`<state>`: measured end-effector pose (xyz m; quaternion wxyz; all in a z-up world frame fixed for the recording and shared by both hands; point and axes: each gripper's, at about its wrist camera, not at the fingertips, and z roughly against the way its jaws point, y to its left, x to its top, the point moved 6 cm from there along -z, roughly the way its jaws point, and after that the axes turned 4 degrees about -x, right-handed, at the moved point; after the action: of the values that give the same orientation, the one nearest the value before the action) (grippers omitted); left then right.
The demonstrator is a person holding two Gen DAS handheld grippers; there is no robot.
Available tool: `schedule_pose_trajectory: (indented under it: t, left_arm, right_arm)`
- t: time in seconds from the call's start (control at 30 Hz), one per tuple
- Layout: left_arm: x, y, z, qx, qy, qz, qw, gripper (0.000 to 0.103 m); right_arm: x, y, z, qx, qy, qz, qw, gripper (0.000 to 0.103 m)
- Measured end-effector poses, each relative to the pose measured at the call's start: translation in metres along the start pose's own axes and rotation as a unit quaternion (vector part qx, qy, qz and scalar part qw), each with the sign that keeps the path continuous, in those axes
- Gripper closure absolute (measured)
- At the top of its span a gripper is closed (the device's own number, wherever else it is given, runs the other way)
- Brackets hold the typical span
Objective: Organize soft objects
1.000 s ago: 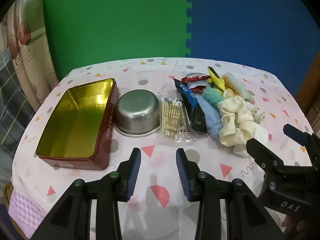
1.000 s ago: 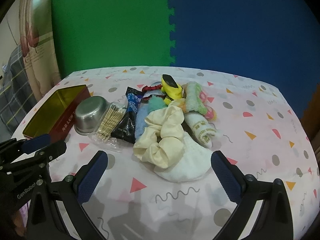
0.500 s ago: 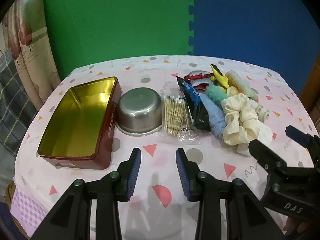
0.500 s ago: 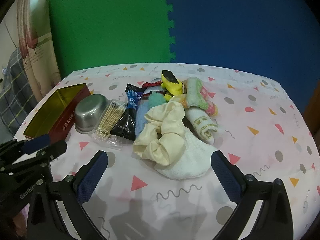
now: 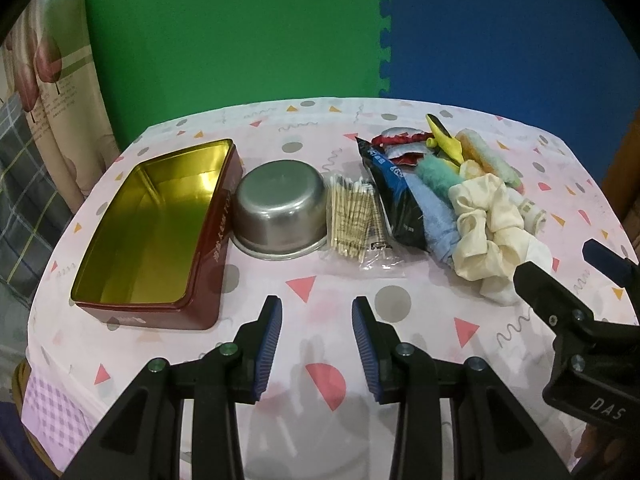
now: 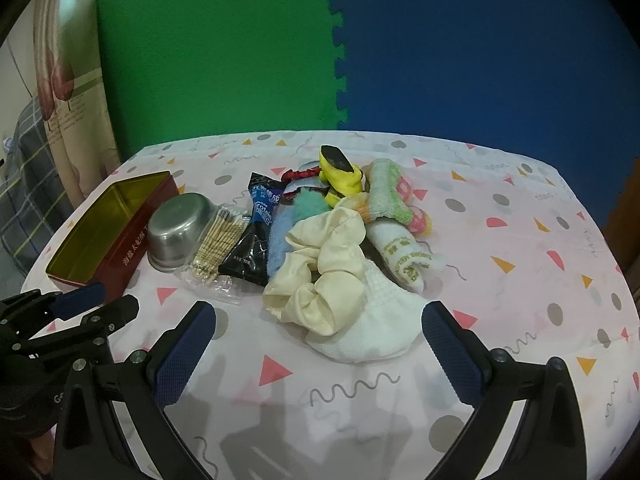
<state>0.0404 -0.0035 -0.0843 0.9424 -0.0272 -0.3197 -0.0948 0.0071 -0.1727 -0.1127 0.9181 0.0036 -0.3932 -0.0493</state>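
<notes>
A heap of soft things lies on the patterned tablecloth: a cream scrunchie [image 6: 320, 268] [image 5: 486, 224], a white cloth [image 6: 372, 320], a white sock [image 6: 404, 256], a pastel sock [image 6: 390, 196], a blue fluffy cloth [image 6: 278, 240] and a yellow piece [image 6: 340, 170]. An open red tin [image 5: 152, 224] [image 6: 108, 224] with a gold inside sits at the left. My left gripper [image 5: 316, 328] hovers open over bare cloth in front of the steel bowl [image 5: 280, 208]. My right gripper [image 6: 320, 340] stands wide open just in front of the white cloth, with nothing between its fingers.
A steel bowl [image 6: 176, 228], a bag of cotton swabs [image 5: 354, 216] [image 6: 218, 240] and a dark snack packet [image 5: 390, 196] [image 6: 256, 236] lie between tin and heap. Green and blue foam mats [image 5: 384, 32] back the table. The table edge curves close at left and right.
The left wrist view has shifted slightly, so the tin and bowl sit a little lower and nearer. Neither gripper's opening has changed, and nothing on the table has moved.
</notes>
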Motion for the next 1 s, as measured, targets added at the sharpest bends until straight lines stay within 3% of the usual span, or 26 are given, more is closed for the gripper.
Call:
schedule_pose_trajectory:
  t: [1.0]
  left_arm:
    - [-0.004,0.004,-0.011,-0.003,0.021,0.009,0.9997,0.066]
  right_arm:
    - [0.001,-0.005,-0.002,-0.001,0.002,-0.005,1.000,0.000]
